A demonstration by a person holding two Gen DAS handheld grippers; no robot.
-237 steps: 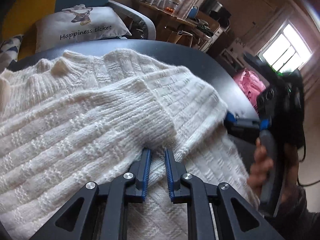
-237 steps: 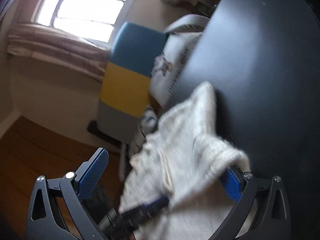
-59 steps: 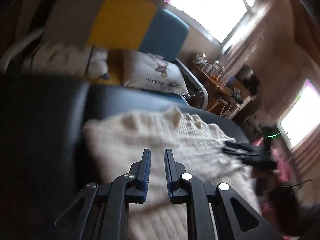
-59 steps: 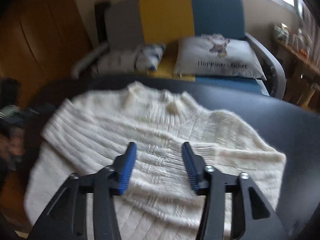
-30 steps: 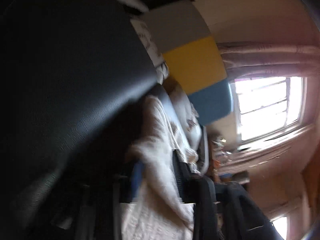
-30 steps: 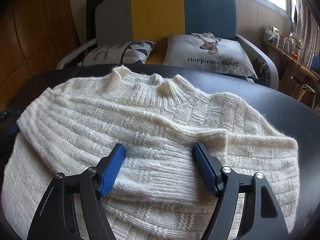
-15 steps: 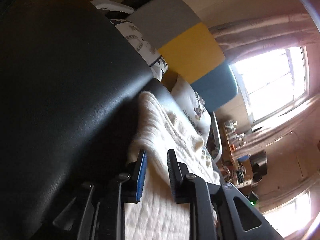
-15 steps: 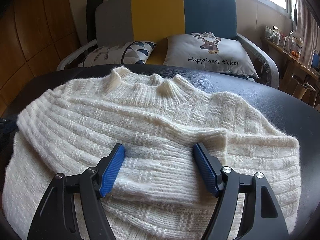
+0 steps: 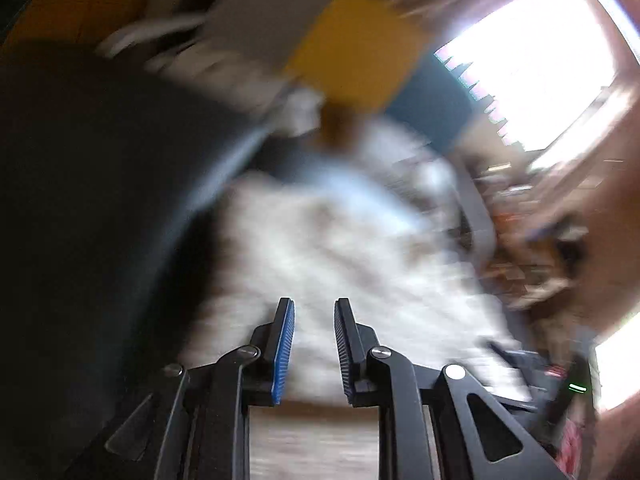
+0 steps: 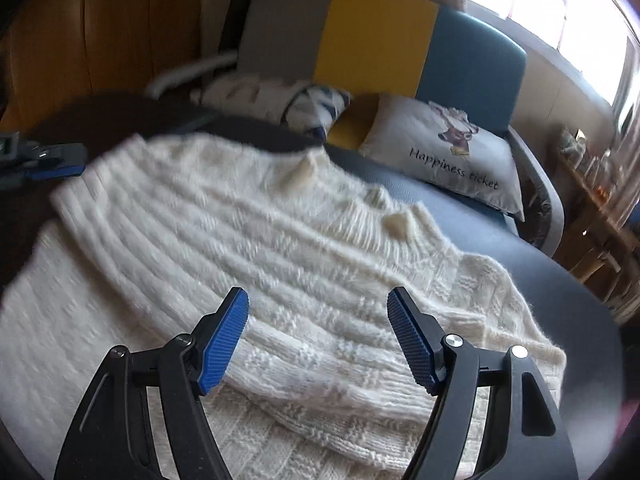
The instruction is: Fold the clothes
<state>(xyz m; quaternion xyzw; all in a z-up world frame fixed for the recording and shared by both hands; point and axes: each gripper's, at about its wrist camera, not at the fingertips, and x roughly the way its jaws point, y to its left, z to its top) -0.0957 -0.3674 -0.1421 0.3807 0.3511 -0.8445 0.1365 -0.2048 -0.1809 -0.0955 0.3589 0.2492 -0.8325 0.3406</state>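
A cream knitted sweater lies spread on the round black table, its sleeves folded across the body. My right gripper hovers over the folded sleeve with its jaws wide open and nothing between them. The left wrist view is blurred by motion. There my left gripper hangs above the sweater near its left edge. Its jaws are closing with a narrow gap, and no cloth is pinched between the pads. In the right wrist view the left gripper shows at the sweater's far left corner.
Behind the table stands a grey, yellow and blue armchair with a "Happiness ticket" cushion and a patterned cushion. A wooden side table with jars is at the right. Bare black tabletop lies left of the sweater.
My left gripper let go of the sweater's left edge, rolled upright and lifted away over the cloth. My right gripper stayed open and rolled, so its view has tilted and shifted.
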